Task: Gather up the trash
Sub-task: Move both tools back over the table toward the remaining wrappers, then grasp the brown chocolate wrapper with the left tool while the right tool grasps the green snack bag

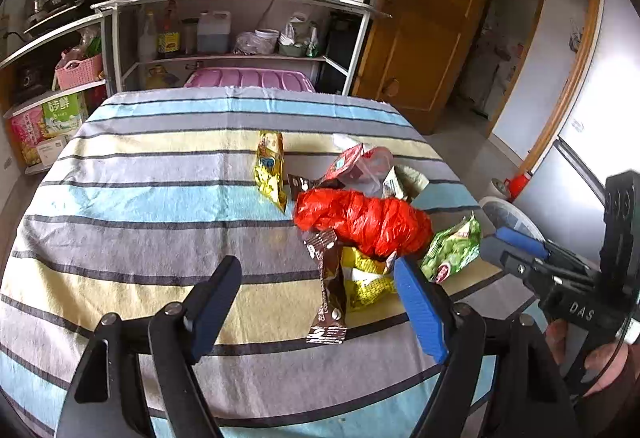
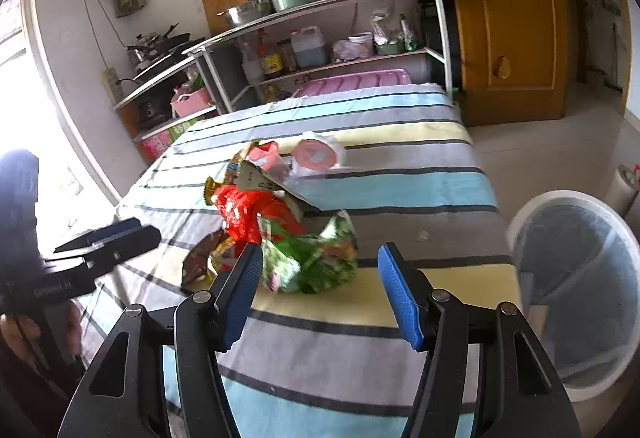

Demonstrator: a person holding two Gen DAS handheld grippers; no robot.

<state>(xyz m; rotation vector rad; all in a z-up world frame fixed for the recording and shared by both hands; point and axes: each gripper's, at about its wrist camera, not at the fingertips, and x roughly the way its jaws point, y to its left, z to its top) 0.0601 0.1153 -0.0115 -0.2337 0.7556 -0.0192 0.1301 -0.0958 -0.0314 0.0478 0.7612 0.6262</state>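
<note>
One brown wrapper (image 1: 328,302) lengthwise toward camera

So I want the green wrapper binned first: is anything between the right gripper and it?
Nothing visible. The right gripper is open, and the green wrapper lies just ahead on the striped cloth. The red bag sits behind it, the white bin beside the table.

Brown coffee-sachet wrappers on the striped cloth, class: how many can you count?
2. One brown wrapper lies nearest the camera, below the red plastic bag; a second brown wrapper sits behind the bag, beside the yellow snack packet. The pile may hide others.
</note>
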